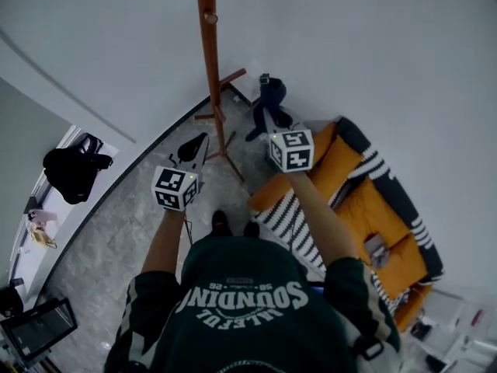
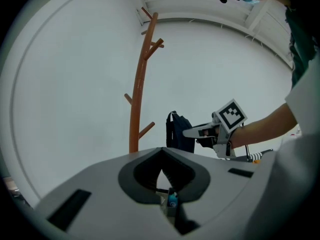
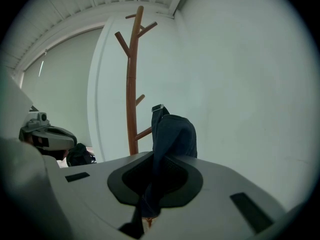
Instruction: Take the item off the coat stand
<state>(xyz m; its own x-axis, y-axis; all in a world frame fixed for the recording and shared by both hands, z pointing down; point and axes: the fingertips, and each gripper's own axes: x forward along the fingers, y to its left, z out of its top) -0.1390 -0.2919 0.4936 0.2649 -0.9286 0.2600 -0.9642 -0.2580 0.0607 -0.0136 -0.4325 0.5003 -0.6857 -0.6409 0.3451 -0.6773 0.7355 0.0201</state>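
coat stand [image 1: 208, 53]: a bare reddish-brown wooden pole with short pegs, its feet on the grey floor close to the white wall.
bag [image 3: 175, 134]: dark blue fabric with a strap and a metal buckle at the top; it is off the pegs and hangs in the air just to the right of the coat stand, clear of the pole, near its lower peg.
right gripper [image 3: 160, 156]: fingers clenched on a fold of the bag's dark fabric, which runs down between them; it is held out to the right of the coat stand.
left gripper [image 2: 162, 156]: fingers pressed together with nothing in them, pointing at the coat stand's foot from the left.
marker cubes: one on each gripper, with black-and-white square patterns and no letters.
shirt [image 1: 248, 301]: dark green, on the person facing the coat stand; the big pale word across it reads "sounding", and the smaller print around it is too small to read.
orange sofa [image 1: 365, 200]: right of the coat stand along the wall, with black-and-white striped cushions.
black bag [image 1: 74, 169]: well left of the coat stand, on a pale ledge.
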